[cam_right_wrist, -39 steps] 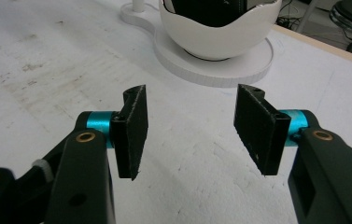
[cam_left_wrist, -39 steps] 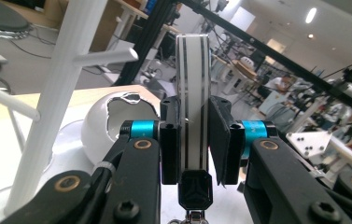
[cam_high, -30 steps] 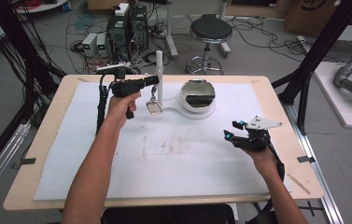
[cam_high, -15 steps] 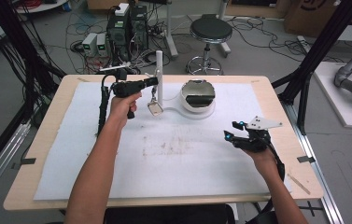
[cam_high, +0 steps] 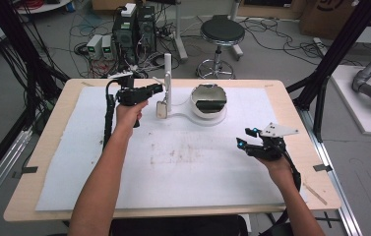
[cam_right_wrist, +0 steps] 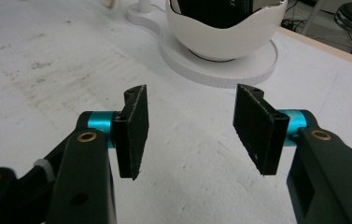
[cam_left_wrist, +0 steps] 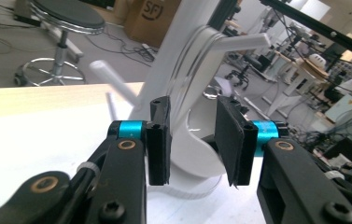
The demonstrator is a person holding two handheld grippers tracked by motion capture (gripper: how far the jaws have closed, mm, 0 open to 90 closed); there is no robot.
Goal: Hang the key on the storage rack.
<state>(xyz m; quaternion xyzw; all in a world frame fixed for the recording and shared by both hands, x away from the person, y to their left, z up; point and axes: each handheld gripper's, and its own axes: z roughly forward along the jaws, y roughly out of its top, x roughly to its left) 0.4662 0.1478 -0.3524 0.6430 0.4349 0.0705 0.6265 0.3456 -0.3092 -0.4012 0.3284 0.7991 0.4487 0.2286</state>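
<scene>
Now left tool [cam_high: 159, 89] opening beside white stand [cam_high: 168, 78], pads empty.

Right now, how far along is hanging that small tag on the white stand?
Done, it seems: the small tan tag hangs from a peg of the white stand. In hand: the left gripper is at the stand, its jaws just opening, with nothing between them. Left: probably only backing that hand away. The right gripper waits open and empty over the mat.
</scene>
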